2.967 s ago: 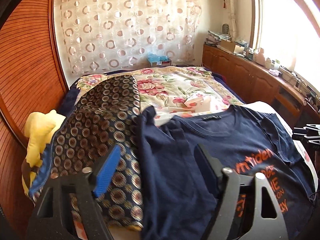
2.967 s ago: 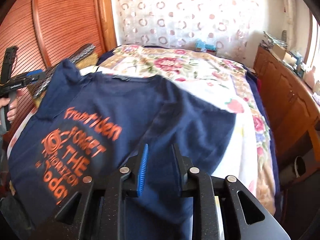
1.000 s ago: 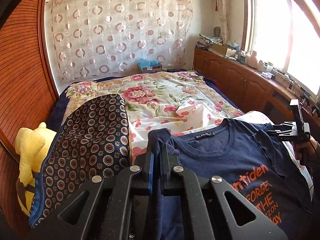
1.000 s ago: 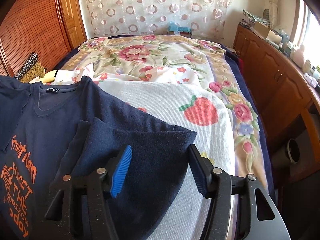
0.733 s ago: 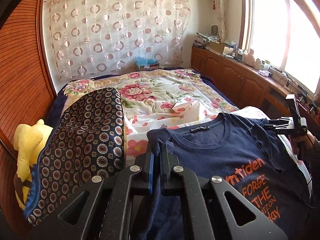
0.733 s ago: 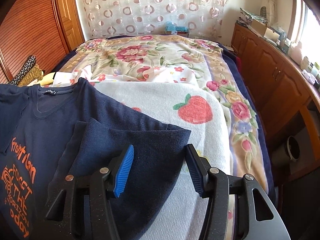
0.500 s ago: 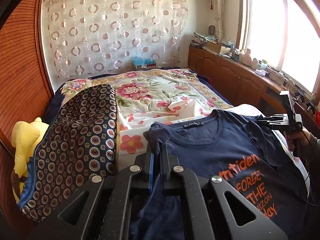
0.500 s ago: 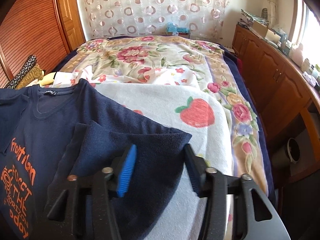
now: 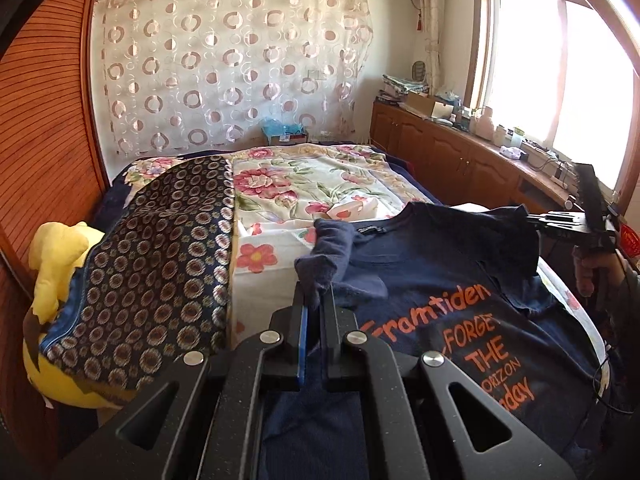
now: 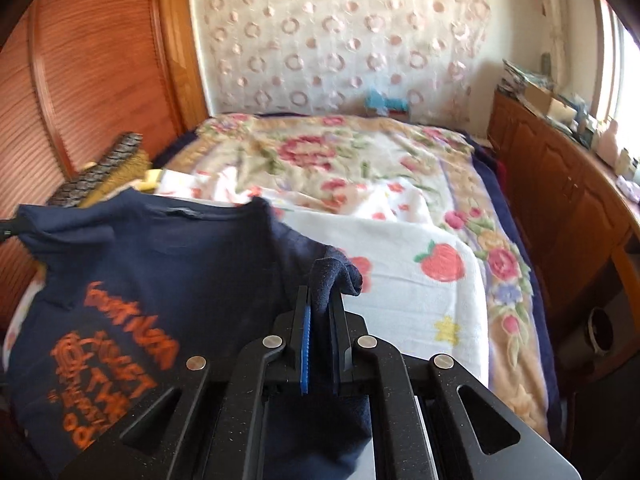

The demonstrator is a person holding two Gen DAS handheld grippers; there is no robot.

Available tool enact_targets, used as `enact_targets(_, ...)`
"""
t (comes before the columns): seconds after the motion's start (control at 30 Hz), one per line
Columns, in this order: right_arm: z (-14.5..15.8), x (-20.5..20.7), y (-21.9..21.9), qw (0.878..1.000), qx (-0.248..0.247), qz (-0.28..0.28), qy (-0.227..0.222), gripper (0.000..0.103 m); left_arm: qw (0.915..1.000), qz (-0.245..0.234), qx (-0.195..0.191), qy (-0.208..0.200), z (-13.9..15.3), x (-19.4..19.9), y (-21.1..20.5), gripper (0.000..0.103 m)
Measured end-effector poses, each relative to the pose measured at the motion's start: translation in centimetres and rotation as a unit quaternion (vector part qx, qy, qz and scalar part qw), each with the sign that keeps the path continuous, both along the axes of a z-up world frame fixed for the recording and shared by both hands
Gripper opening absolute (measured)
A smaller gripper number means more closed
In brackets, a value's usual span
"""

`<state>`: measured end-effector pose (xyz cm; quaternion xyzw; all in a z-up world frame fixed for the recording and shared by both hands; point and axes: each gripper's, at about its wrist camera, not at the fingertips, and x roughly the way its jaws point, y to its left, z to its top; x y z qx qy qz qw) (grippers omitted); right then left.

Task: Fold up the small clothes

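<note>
— What lies where?
— A floral bed (image 9: 320,176) carries the navy T-shirt (image 9: 440,280), print upward, at its near end.
— And the claws?
— The left gripper (image 9: 316,304) is clamped on one bunched sleeve; the right gripper (image 10: 320,312) is pinched tight on the other sleeve, cloth poking above its fingers.

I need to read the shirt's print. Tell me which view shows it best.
Left wrist view: the orange lettering on the navy t-shirt is sharp and readable. In the right wrist view the same lettering is motion-blurred and illegible.
</note>
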<state>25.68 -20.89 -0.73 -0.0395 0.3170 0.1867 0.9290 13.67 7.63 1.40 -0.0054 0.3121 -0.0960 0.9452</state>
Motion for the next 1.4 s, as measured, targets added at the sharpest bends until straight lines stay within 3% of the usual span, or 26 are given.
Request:
enact_targets(0.2, 0.6, -5.2, -0.4, 0.999, -0.002, 0.019, -0.026, 0.007, 0.9999, 0.009, -0.005, 0.000, -0.7, -2.5, 1.2, 0.005)
enact_targets(0.57, -0.3, -11.6, -1.8, 0.999, 0.014, 0.014, -0.032, 0.007, 0.9992, 0.023, -0.032, -0.011, -1.9, -8.8, 1.7, 0.005)
enact_targets(0.67, -0.4, -14.8, -3.4, 0.999, 0.028, 0.011, -0.037, 0.007, 0.9981, 0.034, -0.052, -0.005, -2.4, -10.9, 2.7, 0.005)
enact_targets(0.97, -2.4, -22.6, -8.5, 0.999, 0.038, -0.015, -0.022, 0.007, 0.9952, 0.078, -0.059, 0.001, -3.4, -16.3, 6.1, 0.005)
enact_targets(1.17, -0.9, -25.2, -9.1, 1.000, 0.022, -0.016, -0.011, 0.007, 0.9945, 0.092, -0.050, 0.008, -3.1, -18.4, 6.9, 0.005)
enact_targets(1.33, -2.7, -25.1, -8.4, 1.000, 0.008, -0.017, 0.025, 0.007, 0.9944, 0.096, -0.030, 0.034, -4.7, -17.6, 6.9, 0.007)
enact_targets(1.4, -3.4, -24.2, -8.0, 0.999, 0.002, -0.022, 0.041, 0.007, 0.9949, 0.091, -0.030, 0.032, -4.9, -17.6, 7.0, 0.014)
